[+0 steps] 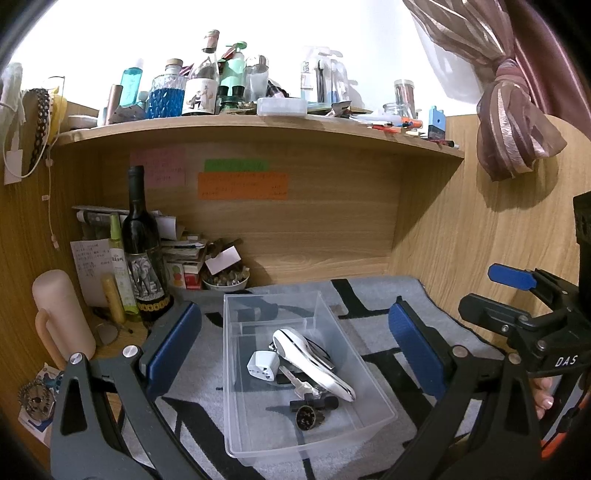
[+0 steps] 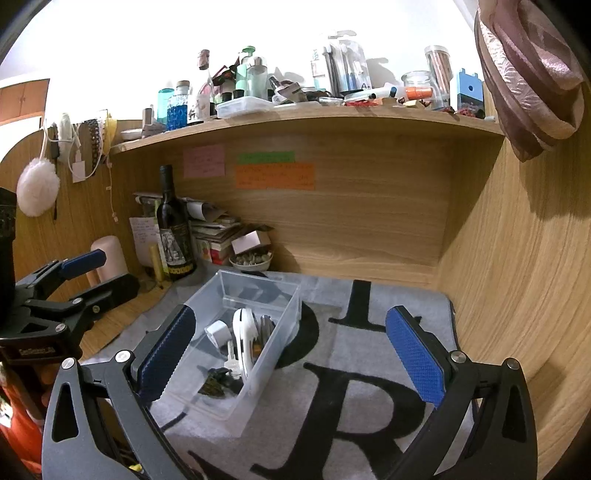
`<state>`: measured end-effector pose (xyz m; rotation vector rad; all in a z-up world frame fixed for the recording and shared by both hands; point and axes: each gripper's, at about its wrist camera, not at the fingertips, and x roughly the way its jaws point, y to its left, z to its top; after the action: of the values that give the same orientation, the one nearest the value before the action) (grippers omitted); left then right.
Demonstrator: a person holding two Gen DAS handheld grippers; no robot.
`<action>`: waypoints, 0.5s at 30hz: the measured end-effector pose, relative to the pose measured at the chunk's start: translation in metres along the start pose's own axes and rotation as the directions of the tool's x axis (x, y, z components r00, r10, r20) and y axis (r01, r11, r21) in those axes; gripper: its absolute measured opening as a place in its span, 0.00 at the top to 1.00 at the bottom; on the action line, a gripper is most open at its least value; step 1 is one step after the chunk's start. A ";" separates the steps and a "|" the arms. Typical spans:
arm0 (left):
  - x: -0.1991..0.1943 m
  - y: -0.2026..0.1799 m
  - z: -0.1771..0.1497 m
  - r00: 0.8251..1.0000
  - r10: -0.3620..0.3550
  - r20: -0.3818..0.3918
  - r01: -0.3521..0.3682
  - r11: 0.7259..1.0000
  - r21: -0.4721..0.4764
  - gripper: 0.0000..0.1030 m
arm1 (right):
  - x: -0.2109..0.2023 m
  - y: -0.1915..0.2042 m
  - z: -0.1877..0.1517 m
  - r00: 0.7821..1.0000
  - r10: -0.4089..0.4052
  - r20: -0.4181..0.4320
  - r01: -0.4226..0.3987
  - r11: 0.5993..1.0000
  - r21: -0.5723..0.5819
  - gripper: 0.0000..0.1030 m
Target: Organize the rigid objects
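the left wrist view looks forward and slightly down between the left gripper (image 1: 295,347) fingers, squarely and closely onto the clear bin (image 1: 373,391), facing the desk's back wall. the right wrist view sits further right, between the right gripper (image 2: 291,354) fingers, with the clear bin (image 2: 258,373) left of centre and the mat (image 2: 369,369) ahead. both share the bin, the wine bottle (image 1: 142,251) and the cluttered shelf (image 2: 295,114); each catches the other gripper at its edge.

Wooden desk alcove (image 1: 317,221) with paneled back and side walls. Cluttered shelf (image 1: 258,127) overhead, bright white wall (image 2: 258,33) above. Sticky notes (image 1: 242,184) on the back panel. Tied mauve curtain (image 1: 513,110) at right. Grey lettered mat (image 2: 369,369) on the desk.
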<state>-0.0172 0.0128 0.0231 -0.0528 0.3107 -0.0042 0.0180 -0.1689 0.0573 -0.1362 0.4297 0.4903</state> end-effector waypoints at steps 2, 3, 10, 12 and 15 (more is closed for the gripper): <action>0.000 0.000 0.000 1.000 -0.001 0.001 0.001 1.000 0.000 0.00 | 0.001 0.001 0.000 1.000 0.000 -0.003 0.000 1.000 0.001 0.00; 0.000 0.000 0.000 1.000 -0.001 0.001 0.001 1.000 -0.001 0.00 | 0.001 0.001 0.000 1.000 0.001 -0.005 -0.001 1.000 0.002 0.00; 0.002 0.002 -0.001 1.000 -0.003 -0.003 0.003 1.000 -0.002 0.00 | 0.001 0.002 0.000 1.000 -0.001 -0.006 0.001 1.000 0.003 0.00; 0.002 0.001 -0.001 1.000 -0.004 -0.003 0.004 1.000 -0.003 0.00 | 0.002 0.003 -0.001 1.000 -0.002 -0.007 0.002 1.000 0.006 0.00; 0.002 0.002 -0.001 1.000 -0.004 -0.003 0.004 1.000 -0.002 0.00 | 0.002 0.002 -0.001 1.000 -0.001 -0.008 0.001 1.000 0.005 0.00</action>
<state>-0.0155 0.0143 0.0213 -0.0558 0.3140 -0.0083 0.0181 -0.1669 0.0554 -0.1332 0.4386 0.4881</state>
